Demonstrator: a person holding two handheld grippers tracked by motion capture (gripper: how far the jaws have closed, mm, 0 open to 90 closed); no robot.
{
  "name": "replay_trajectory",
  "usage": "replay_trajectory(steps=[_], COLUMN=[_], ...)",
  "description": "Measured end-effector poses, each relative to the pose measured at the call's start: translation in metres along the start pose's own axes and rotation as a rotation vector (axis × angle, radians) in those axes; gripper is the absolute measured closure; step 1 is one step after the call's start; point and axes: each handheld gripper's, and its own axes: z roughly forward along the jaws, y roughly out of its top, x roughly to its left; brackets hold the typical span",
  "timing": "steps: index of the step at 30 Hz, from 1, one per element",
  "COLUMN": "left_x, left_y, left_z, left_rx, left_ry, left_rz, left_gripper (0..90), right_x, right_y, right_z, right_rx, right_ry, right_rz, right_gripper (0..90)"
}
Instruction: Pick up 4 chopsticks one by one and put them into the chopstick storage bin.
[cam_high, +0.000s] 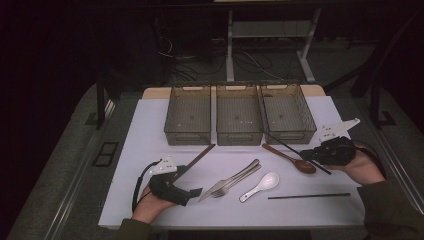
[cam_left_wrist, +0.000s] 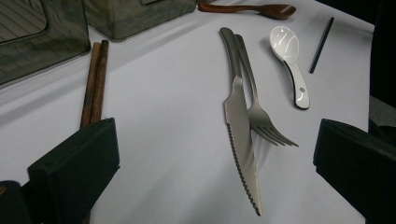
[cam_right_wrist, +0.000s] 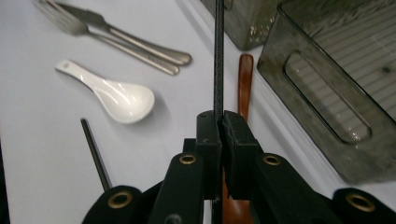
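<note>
My right gripper (cam_right_wrist: 222, 122) is shut on a thin black chopstick (cam_right_wrist: 218, 56) that sticks out past the jaws toward the bins. In the high view this right gripper (cam_high: 307, 155) hovers at the right, just over the bowl of a brown wooden spoon (cam_high: 291, 159), with the held chopstick (cam_high: 280, 142) slanting across it. A second black chopstick (cam_high: 308, 196) lies flat near the front right. My left gripper (cam_high: 196, 192) rests at the front left with its jaws wide open and nothing between them. Ahead of the left gripper (cam_left_wrist: 217, 137) lie a knife (cam_left_wrist: 240, 126) and a fork (cam_left_wrist: 261, 114).
Three grey see-through bins (cam_high: 187, 131) stand in a row at the back of the white table. A white ceramic spoon (cam_high: 260, 186) lies mid-front beside the knife and fork (cam_high: 230, 181). A pair of brown wooden chopsticks (cam_high: 196, 159) lies left of centre.
</note>
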Motion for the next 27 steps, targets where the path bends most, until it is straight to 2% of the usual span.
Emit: replay_trajectory(steps=[11,20,27], left_x=[0.000,0.002,0.004], left_y=[0.000,-0.002,-0.004], left_z=[-0.001,-0.001,-0.001], left_rx=[-0.012,-0.025,-0.033], left_ry=[0.001,0.016,0.030], left_rz=[-0.002,0.004,0.004], left_gripper=[0.0,0.0,0.0], right_x=[0.003,0.006,0.008], right_y=[0.006,0.013,0.021], right_z=[0.018,0.030,0.037], right_rx=[-0.124,-0.179,-0.214], right_ry=[0.018,0.022,0.023], right_rz=[0.054,0.092,0.101], right_gripper=[85.4,85.4,85.3])
